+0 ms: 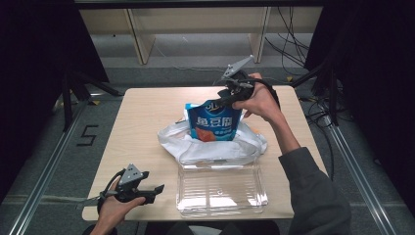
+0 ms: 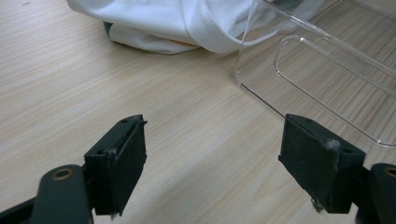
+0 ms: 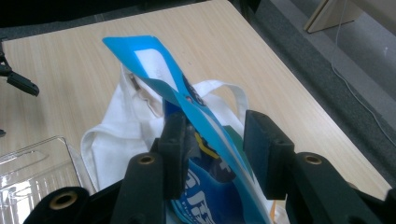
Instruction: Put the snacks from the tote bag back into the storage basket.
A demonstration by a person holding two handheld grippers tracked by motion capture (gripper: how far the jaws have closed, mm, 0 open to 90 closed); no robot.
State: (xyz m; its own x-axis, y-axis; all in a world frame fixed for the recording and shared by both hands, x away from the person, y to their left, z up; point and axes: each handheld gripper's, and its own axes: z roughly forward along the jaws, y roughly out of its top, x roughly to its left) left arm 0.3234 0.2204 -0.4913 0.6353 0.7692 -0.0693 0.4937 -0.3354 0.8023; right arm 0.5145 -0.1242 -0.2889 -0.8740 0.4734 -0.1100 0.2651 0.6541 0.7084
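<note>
A blue snack pouch [image 1: 214, 121] stands upright in the mouth of a white cloth bag [image 1: 211, 144] near the middle of a light wooden table [image 1: 142, 117]. The right gripper [image 1: 219, 101], held in a hand [image 1: 259, 103] just beyond the cloth bag, reaches the pouch's upper corner. In the right gripper view its jaws straddle the top edge of the pouch [image 3: 187, 107]: one pad lies against the blue film, the other stands a little apart, so the pouch is between them without being firmly pinched. On the person's side of the cloth bag, touching its edge, lies a clear plastic tray [image 1: 221, 188]. The left gripper [image 1: 157, 189] hovers low over the table to the left of that tray, its jaws spread wide with nothing between them; the left gripper view shows bare wood between the pads, the tray [image 2: 327, 70] and the cloth bag [image 2: 187, 23] ahead.
</note>
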